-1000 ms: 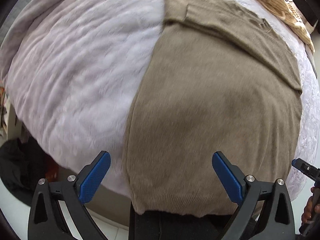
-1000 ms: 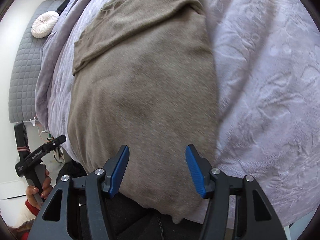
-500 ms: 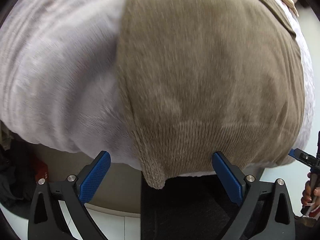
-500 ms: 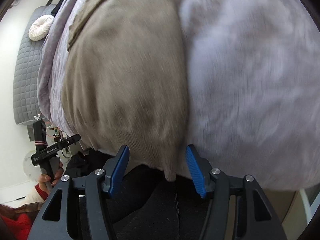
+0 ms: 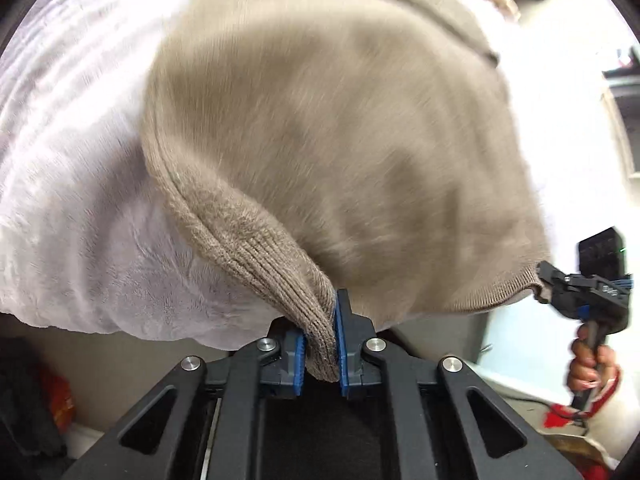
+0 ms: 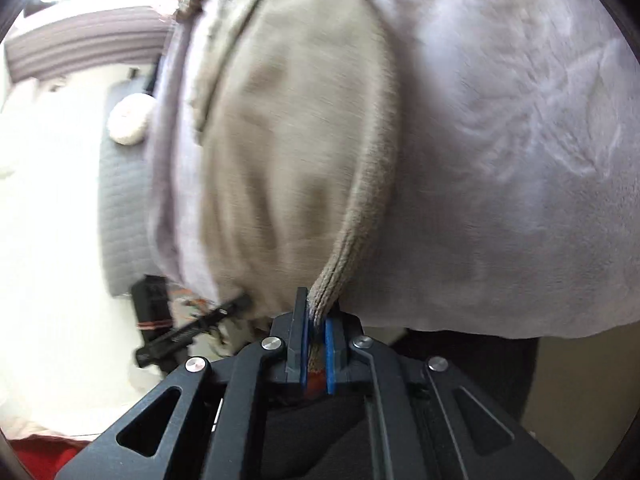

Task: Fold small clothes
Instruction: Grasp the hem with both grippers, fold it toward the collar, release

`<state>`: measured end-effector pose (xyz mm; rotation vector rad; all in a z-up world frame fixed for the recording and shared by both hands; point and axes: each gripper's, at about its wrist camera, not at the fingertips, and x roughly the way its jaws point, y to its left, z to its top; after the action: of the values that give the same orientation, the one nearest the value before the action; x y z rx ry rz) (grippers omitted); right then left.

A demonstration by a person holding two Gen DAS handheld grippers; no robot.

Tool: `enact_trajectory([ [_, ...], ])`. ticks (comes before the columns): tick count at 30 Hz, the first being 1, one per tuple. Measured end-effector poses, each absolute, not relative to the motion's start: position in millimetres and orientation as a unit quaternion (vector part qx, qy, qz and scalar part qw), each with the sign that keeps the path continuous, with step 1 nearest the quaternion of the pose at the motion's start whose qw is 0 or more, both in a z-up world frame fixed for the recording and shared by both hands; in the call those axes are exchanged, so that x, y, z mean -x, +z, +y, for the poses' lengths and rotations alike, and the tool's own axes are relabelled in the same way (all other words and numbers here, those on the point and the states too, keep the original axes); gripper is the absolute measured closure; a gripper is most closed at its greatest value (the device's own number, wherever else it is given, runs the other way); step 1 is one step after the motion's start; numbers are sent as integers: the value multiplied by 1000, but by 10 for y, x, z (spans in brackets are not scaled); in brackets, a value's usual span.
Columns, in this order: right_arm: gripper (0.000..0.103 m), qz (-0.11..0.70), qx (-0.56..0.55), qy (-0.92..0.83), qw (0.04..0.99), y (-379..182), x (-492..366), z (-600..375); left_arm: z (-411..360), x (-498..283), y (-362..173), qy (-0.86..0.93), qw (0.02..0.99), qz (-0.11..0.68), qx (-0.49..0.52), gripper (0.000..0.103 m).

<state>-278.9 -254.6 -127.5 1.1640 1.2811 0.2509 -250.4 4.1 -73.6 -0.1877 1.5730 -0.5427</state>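
Your left fingers (image 5: 320, 344) are closing on the ribbed hem corner of the sweater (image 5: 340, 140), which bunches thickly between the pads. Your right fingers (image 6: 316, 344) are clamped nearly together on the other hem corner, a thinner pinch. Beyond both sets of fingers the sweater lies spread on the bed (image 5: 72, 200), its hem hanging at the near edge. If the left pinch rides only on the hem's tip, the knit may slip out as you lift; uneven pulls could skew the fold or drag the cover. Print on the right gripper's side is too blurred to read.
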Motion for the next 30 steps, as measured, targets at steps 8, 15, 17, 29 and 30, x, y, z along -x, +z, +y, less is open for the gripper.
enact_trajectory([
  [8,97,468,-544,158,678,-649,2187,-2847,148,1713,-63,-239,727,628,139,89],
  [15,97,433,-521,176,714,-312,983,-3233,-84,539,130,-223,771,583,125,89],
  [17,97,434,-509,175,723,-276,581,-3320,-224,189,171,-217,783,572,113,89],
  [29,96,520,-484,88,699,-1298,-922,-3794,-780,-1015,-554,-58,801,595,-35,89],
  [30,92,530,-473,83,699,-1344,-943,-3790,-745,-987,-612,-54,797,600,-40,89],
])
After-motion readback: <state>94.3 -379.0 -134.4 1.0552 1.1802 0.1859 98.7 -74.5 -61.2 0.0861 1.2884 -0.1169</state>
